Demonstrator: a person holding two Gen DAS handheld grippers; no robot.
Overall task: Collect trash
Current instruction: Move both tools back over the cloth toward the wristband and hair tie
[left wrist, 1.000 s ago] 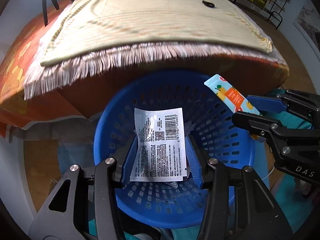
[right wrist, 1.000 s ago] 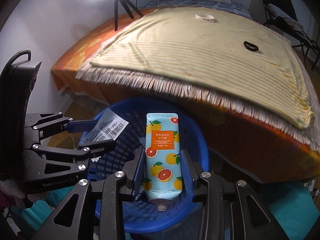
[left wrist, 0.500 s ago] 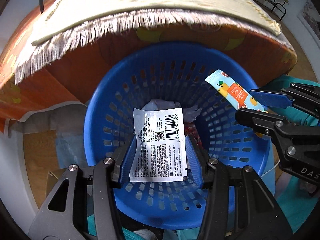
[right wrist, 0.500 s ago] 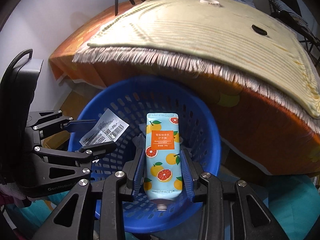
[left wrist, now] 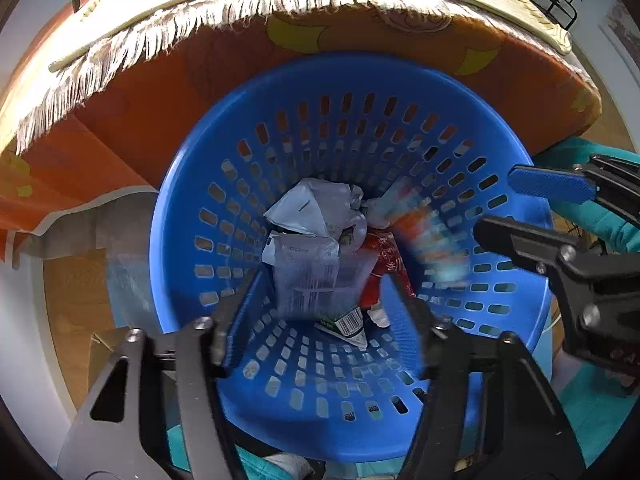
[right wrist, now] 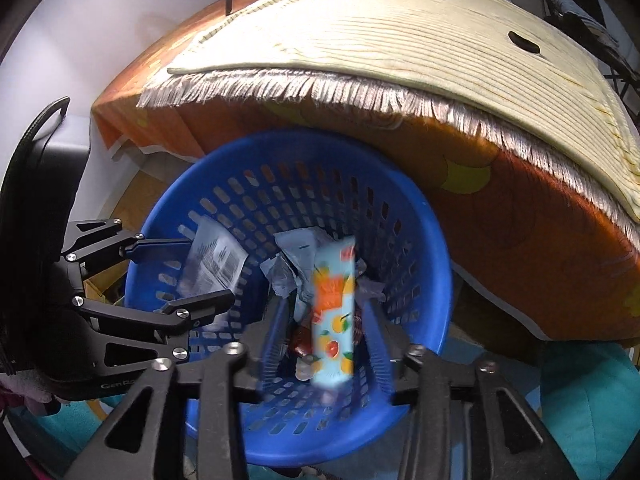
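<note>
Two grippers let go of trash over a blue basket [left wrist: 192, 216] beside a bed.

The bed [right wrist: 520, 264], draped in an orange fruit-print sheet with a fringed, striped yellow-green mat [right wrist: 400, 40] on top, curves over the upper part of both views, and the perforated basket stands on the floor against its side. The left gripper [left wrist: 328, 312] and the right gripper [right wrist: 326, 324] both point steeply down into the basket; their jaws have just been opening and now stand apart, pads clear of everything. The white barcoded packet [left wrist: 308, 276], blurred, hangs loose between the left fingers over the crumpled paper [left wrist: 316, 208] and a red wrapper [left wrist: 384, 264] at the bottom. The orange-print tube [right wrist: 334, 312], also blurred, is loose between the right fingers, inside the basket.
</note>
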